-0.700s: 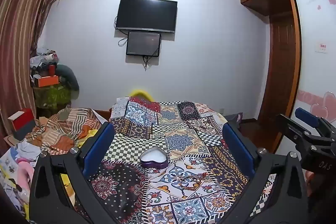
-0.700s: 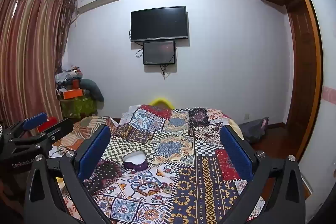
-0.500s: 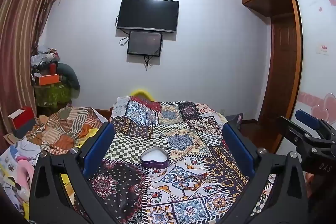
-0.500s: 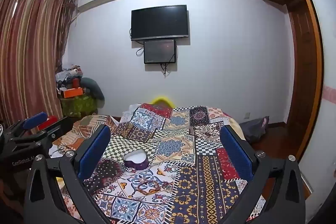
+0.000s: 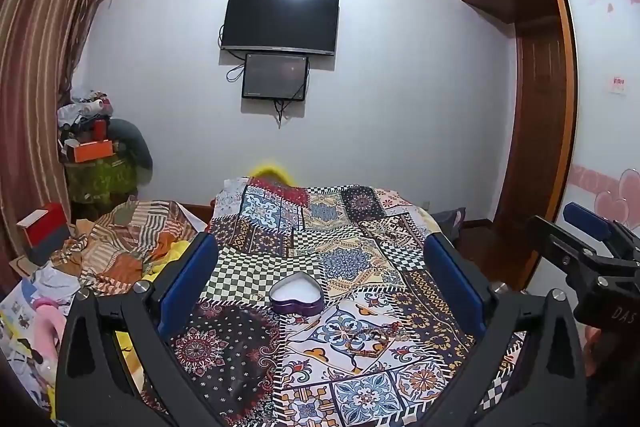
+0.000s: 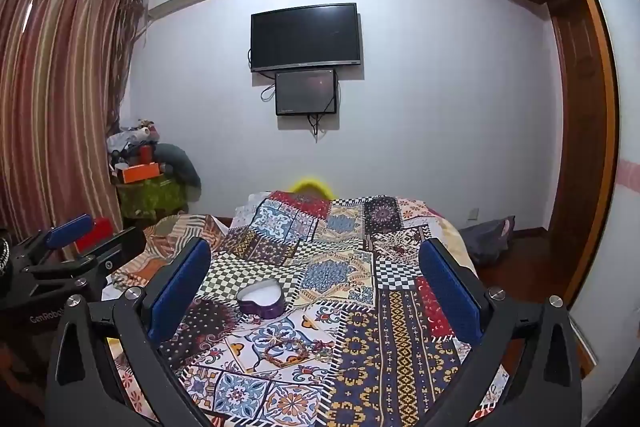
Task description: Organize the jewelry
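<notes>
Little has moved since the earlier frames: both views tilt only slightly, and the heart-shaped box sits where it did on the patchwork bedspread.

We hold the left gripper level above the near end of the bed, aimed toward the wall-mounted television, its blue pads spread wide with nothing between them. We carry the right gripper in much the same pose, beside the left one, its pads equally wide apart and empty. Each tool shows at the edge of the other's view, the right one at the right margin of the left wrist camera, the left one at the left margin of the right wrist camera.

The purple box lies open, its white lining showing, between the fingers in both views but well beyond their tips. A beaded bracelet lies flat on the bedspread just nearer to us than the box, apart from it, untouched by either gripper.
</notes>
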